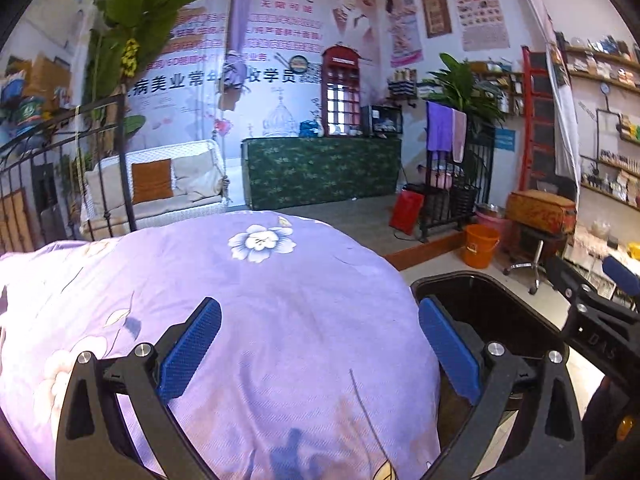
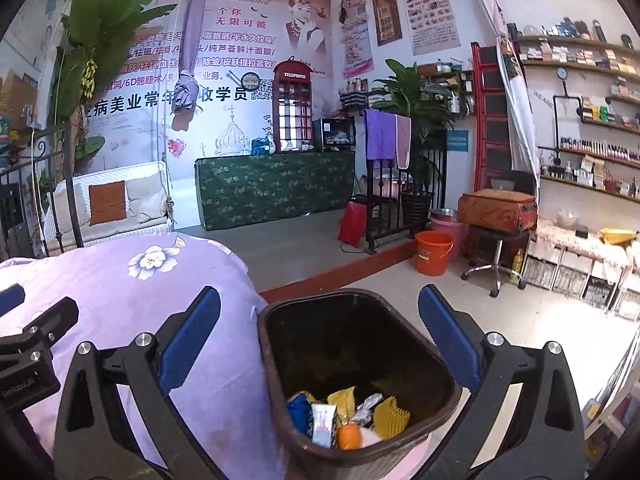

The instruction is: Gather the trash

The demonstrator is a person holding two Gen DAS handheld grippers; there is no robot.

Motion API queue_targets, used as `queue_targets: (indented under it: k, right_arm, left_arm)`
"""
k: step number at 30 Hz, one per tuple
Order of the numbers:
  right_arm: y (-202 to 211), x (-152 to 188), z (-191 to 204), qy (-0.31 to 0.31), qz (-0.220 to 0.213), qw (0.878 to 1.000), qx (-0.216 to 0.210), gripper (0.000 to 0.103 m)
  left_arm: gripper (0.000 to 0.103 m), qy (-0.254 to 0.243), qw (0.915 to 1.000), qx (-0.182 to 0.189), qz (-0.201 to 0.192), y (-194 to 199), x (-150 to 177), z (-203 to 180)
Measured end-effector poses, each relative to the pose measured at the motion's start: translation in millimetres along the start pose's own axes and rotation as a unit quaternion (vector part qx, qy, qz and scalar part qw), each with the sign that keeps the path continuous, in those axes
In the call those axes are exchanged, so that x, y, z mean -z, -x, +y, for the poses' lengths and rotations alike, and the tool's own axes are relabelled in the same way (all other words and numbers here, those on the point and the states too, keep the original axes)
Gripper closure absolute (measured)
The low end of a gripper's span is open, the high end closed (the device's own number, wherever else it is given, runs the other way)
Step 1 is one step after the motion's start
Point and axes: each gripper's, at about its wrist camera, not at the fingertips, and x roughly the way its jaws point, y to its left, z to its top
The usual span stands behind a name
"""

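A dark brown trash bin (image 2: 276, 344) stands beside the purple flowered bed cover (image 2: 132, 300). In its bottom lie several pieces of trash (image 2: 344, 416): wrappers, a yellow ridged piece, an orange ball, a blue item. My right gripper (image 2: 319, 340) is open and empty, its blue fingers (image 2: 448, 340) spread above the bin's mouth. My left gripper (image 1: 320, 348) is open and empty over the bed cover (image 1: 248, 300). The bin's rim (image 1: 452, 280) shows at right in the left wrist view. No trash shows on the bed cover.
An orange bucket (image 2: 434, 252), a red suitcase on a stool (image 2: 496, 208) and shelves of bottles (image 2: 592, 152) stand at right. A red bag (image 2: 352, 222), a black metal rack (image 2: 400, 200), a green counter (image 2: 276, 186) and a swing seat (image 2: 108, 204) stand behind.
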Motion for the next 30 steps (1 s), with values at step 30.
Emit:
queue_targets:
  k: [30]
  right_arm:
    - [20, 7, 24, 0.029, 0.007, 0.998, -0.048, 0.005]
  left_arm:
    - [0.005, 0.040, 0.9987, -0.032, -0.004, 22, 7, 23]
